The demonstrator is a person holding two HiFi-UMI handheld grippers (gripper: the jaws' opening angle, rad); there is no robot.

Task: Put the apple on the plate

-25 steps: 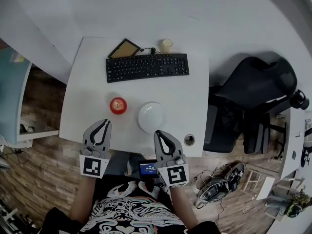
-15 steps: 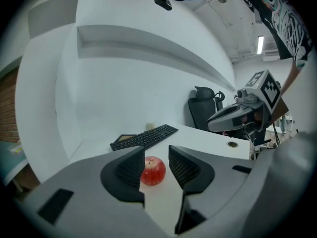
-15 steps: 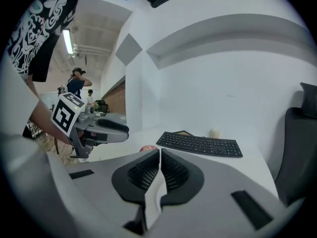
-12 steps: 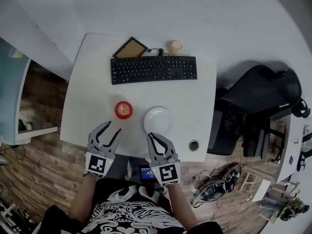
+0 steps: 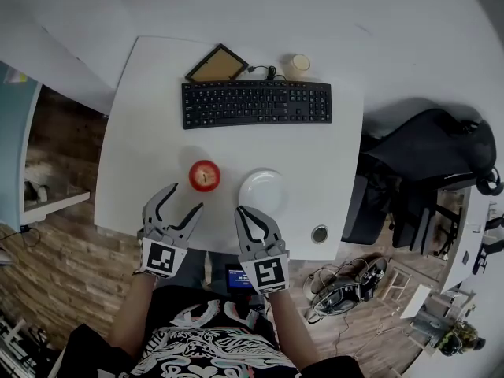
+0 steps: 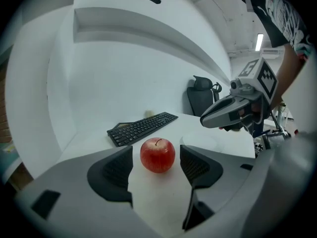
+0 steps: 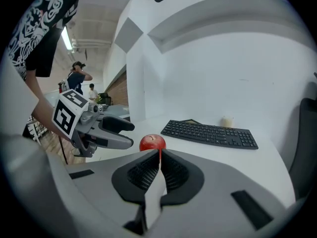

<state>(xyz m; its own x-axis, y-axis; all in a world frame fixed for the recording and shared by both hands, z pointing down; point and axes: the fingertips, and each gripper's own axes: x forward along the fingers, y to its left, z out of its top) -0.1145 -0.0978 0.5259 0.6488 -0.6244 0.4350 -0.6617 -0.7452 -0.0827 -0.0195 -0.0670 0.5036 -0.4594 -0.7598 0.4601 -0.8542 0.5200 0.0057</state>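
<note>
caught the left hand-held gripper (image 5: pixel 183 199) opening its jaws after being clamped tight a moment back, and sitting lower toward the near edge of the desk (image 5: pixel 150 116). nothing between the pads yet. found the right hand-held gripper (image 7: pixel 159 157) clenched on nothing. read that as lining up for the grab, so barely started. spotted the apple (image 5: pixel 205 175) on the desk just ahead of the left jaws, centred on the gap, untouched. noticed the plate (image 5: pixel 262 191) empty right beside it, keyboard (image 5: pixel 256 104) well beyond.
</note>
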